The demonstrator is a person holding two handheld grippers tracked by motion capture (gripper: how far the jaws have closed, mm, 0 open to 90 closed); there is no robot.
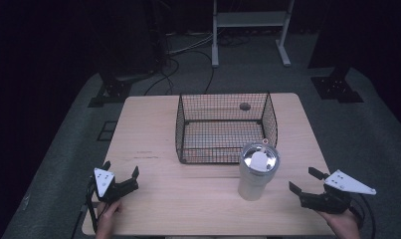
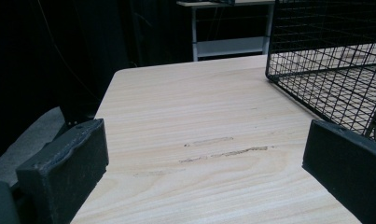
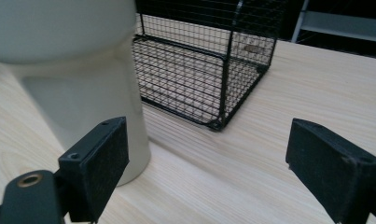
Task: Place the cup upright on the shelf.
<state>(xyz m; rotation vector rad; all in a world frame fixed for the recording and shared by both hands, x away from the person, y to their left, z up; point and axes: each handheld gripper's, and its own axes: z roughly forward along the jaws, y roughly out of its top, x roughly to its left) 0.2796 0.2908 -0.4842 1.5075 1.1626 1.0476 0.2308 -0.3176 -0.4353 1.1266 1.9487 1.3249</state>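
I am at the start: my right gripper (image 1: 304, 183) and left gripper (image 1: 121, 173) both have jaws wide open, holding nothing. The cup (image 1: 256, 171) stands straight up on the tabletop (image 1: 188, 194), its lid facing the ceiling, just in front of the basket (image 1: 225, 127). I think my right jaws must slide around the cup's sides next and squeeze.

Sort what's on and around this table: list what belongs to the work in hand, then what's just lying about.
In the job:
- tumbler, upright beside the right gripper
- wire basket
- left gripper

Lying about:
- white stand on the floor
- cables behind the table
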